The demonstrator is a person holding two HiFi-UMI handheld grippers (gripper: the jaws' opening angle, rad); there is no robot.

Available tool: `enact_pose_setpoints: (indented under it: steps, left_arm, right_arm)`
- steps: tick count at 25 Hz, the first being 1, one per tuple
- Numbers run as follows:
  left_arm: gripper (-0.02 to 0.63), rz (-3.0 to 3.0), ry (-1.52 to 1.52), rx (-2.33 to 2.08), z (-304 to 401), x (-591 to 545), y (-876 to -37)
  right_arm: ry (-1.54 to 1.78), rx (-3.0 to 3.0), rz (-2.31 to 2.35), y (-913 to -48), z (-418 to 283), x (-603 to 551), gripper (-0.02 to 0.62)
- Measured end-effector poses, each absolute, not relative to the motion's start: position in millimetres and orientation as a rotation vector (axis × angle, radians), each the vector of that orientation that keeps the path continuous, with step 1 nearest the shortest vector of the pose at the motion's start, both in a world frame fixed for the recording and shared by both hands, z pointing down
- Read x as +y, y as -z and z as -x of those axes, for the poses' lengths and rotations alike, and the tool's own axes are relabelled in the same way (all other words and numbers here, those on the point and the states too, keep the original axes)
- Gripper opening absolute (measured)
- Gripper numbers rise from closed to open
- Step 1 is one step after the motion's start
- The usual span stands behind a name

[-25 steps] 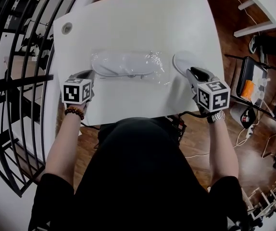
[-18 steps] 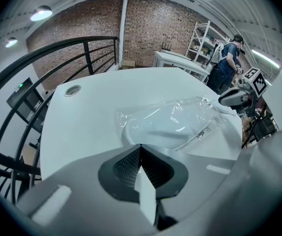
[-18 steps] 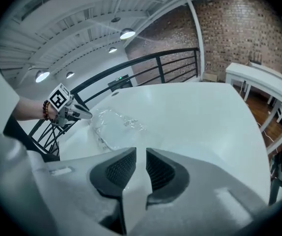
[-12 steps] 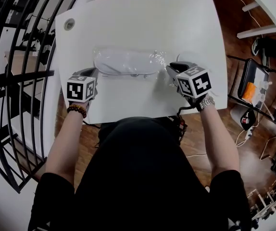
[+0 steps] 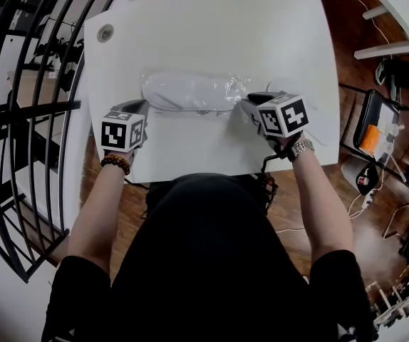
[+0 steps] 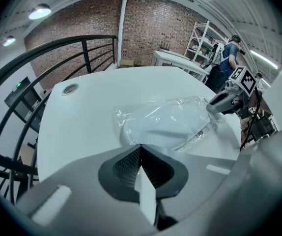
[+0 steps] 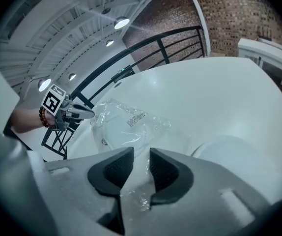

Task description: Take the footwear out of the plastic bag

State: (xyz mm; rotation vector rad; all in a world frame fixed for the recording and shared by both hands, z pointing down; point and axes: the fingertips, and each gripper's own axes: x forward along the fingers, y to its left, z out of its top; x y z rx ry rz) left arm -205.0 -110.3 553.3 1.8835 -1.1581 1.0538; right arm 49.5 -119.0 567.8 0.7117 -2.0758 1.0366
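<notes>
A clear plastic bag (image 5: 190, 91) with a white slipper inside lies across the middle of the white table (image 5: 211, 27). My left gripper (image 5: 142, 106) is shut at the bag's left end, where the film (image 6: 165, 122) runs into its closed tips (image 6: 140, 149). At the bag's right end my right gripper (image 5: 247, 104) has its jaws opening. Loose crinkled film (image 7: 126, 127) lies in the gap between its pads (image 7: 137, 161), and they do not press on it. A second white slipper (image 7: 234, 154) lies bare on the table just right of this gripper.
A round cable grommet (image 5: 105, 33) sits at the table's far left corner. A black metal railing (image 5: 26, 120) runs along the left side. A chair with items (image 5: 382, 127) stands on the wooden floor to the right. A person (image 6: 224, 58) stands far behind.
My right gripper has moved left, from the bare slipper to the bag's right end, and its jaws now stand wider. The left gripper and the bag have stayed in place.
</notes>
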Motion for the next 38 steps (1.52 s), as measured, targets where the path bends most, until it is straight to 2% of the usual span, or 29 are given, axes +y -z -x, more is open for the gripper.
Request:
enact_pose_setpoints:
  steps: [38]
  left_arm:
    - [0.015, -1.879, -1.052, -1.116, 203, -112, -559]
  right_arm:
    - [-1.093, -2.157, -0.484, -545, -39, -105, 0.090]
